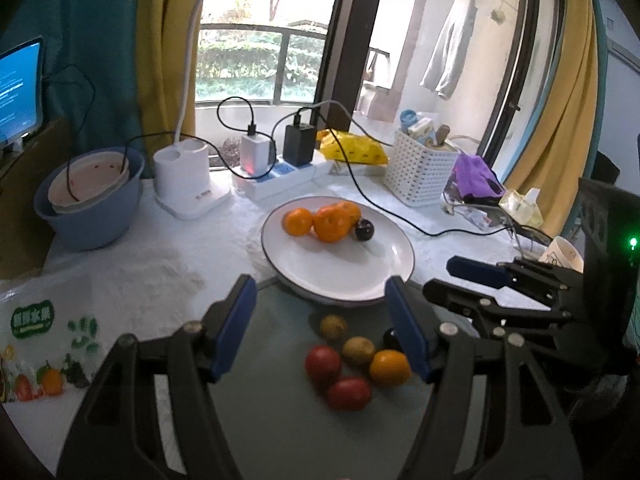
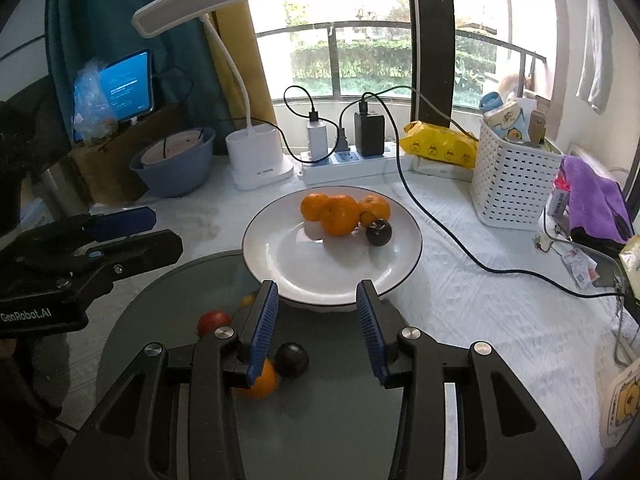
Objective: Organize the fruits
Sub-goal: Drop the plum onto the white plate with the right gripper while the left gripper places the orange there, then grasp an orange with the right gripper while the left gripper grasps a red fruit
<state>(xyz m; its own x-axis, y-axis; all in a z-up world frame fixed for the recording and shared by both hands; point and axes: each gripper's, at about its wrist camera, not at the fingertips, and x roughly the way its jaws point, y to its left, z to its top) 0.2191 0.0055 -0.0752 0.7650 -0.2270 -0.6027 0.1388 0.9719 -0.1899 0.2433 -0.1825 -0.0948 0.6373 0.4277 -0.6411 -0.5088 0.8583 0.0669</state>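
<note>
Picking next fruit | both tools empty, jaws apart | we centre left tool [image 1: 320, 328] over loose orange [image 1: 390, 367], lower frame | then plate [image 1: 384, 272].

L gripper [image 1: 320, 316]: low centre of its own view, tilted downward, jaws apart, nothing between pads. R gripper [image 2: 317, 324]: low centre of its view, tilted downward, jaws parted narrower, empty. Each shows at the other's frame edge.

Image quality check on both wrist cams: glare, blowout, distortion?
Left wrist view: window blown out at the top, strong fisheye bending of the frame, white plate shows soft glare. Right wrist view: window overexposed, same barrel warp, dark corner vignette; oranges stay sharp.
</note>
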